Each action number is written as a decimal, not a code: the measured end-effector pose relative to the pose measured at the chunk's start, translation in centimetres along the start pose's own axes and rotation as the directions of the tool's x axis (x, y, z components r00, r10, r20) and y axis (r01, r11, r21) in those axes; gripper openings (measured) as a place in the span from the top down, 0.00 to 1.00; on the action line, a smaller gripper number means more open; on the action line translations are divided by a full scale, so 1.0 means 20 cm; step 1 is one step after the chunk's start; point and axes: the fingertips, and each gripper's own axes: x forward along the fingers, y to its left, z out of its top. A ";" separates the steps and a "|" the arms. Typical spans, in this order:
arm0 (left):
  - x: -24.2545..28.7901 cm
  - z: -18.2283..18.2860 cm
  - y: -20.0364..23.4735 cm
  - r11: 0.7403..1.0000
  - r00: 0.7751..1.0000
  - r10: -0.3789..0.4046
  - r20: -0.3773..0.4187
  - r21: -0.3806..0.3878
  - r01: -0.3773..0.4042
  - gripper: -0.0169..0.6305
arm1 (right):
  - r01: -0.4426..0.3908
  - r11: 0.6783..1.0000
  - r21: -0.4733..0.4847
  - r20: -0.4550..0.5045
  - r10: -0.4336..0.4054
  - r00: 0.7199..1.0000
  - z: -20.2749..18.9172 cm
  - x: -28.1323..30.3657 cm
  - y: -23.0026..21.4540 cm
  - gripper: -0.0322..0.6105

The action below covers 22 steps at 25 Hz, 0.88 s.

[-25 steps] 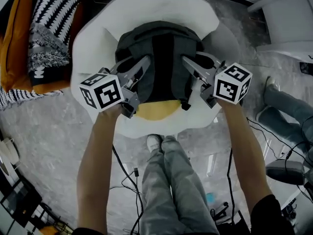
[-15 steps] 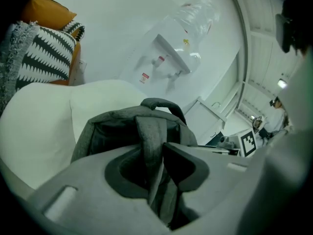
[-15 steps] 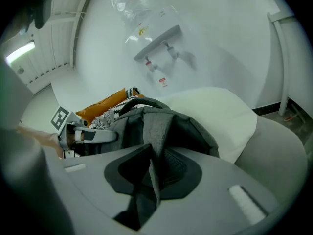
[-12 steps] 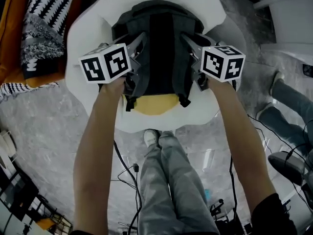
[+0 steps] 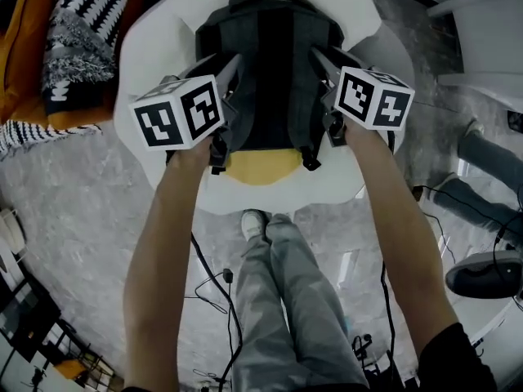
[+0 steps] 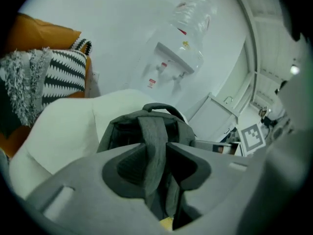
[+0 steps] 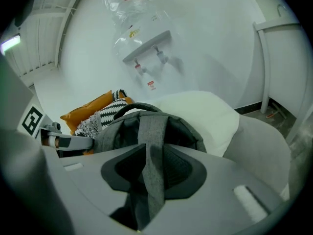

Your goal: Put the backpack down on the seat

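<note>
Nearly done: dark grey fabric backpack (image 5: 274, 64) resting on rounded white padded seat (image 5: 155, 47). Left gripper (image 6: 155, 151) and right gripper (image 7: 154, 153) just spread, grey woven shoulder straps (image 6: 152, 129) loose between jaws. Remaining, likely: withdrawal.

1 backpack (image 5: 274, 72) w/ 2 straps (image 6: 154, 141) — 1 seat (image 5: 155, 47), 1 orange cushion (image 5: 20, 55), 1 zigzag cushion (image 5: 82, 15), 1 water dispenser (image 6: 173, 65).

Matt grey woven-cloth backpack (image 5: 274, 64); smooth white seat (image 5: 163, 39) (perhaps leather); glossy stone-look floor (image 5: 82, 211).
</note>
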 end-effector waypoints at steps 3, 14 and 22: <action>-0.09 -0.02 -0.03 0.998 0.999 0.049 0.011 0.037 -0.049 0.82 | 0.042 0.999 0.003 0.034 -0.042 0.999 -0.01 -0.10 0.00 0.76; -0.44 -0.22 -0.25 0.993 0.991 0.114 0.075 0.032 -0.117 0.98 | 0.059 0.998 -0.009 0.044 -0.058 0.997 -0.08 -0.45 0.22 0.94; -0.83 -0.21 -0.51 0.994 0.990 0.099 0.099 0.029 -0.102 0.98 | 0.054 0.996 -0.068 0.075 -0.049 0.996 0.00 -0.75 0.58 0.94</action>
